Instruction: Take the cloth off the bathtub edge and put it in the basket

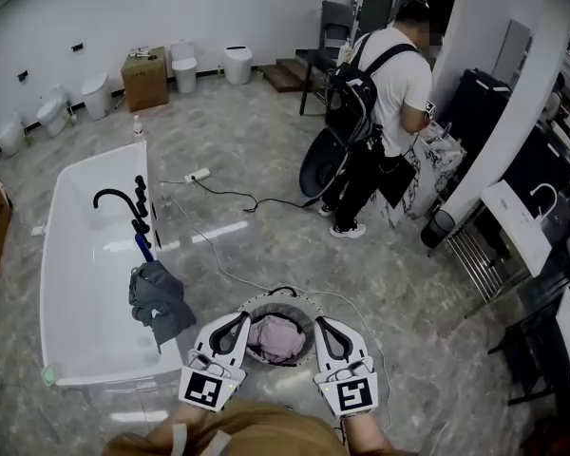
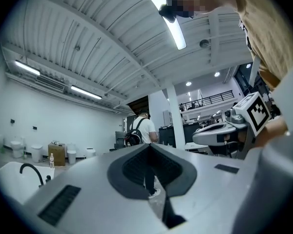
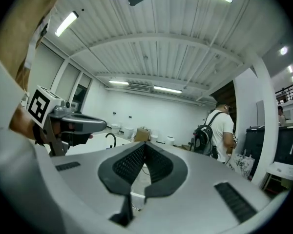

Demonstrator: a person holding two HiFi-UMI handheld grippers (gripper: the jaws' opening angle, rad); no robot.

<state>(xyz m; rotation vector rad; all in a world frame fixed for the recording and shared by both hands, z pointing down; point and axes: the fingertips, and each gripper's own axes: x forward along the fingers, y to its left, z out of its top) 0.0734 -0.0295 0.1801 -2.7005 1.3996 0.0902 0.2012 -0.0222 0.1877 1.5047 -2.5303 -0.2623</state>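
Observation:
A grey cloth (image 1: 158, 304) hangs crumpled over the right edge of the white bathtub (image 1: 68, 283), near the tub's front end. Just right of it on the floor stands a round basket (image 1: 304, 304) with a pinkish cloth (image 1: 276, 338) inside. My left gripper (image 1: 237, 320) and right gripper (image 1: 325, 324) are held low in front of me, one over each side of the basket. Both are shut with nothing between the jaws. In the left gripper view the left gripper (image 2: 149, 146) points level across the room. The right gripper (image 3: 145, 145) does the same in its own view.
A black faucet (image 1: 122, 200) stands on the tub's rim. A power strip (image 1: 198, 174) and its cable (image 1: 230, 198) lie on the floor beyond the basket. A person with a backpack (image 1: 380, 112) stands at the back right. A metal rack (image 1: 477, 255) is at right, and a cardboard box (image 1: 144, 79) stands by the far wall.

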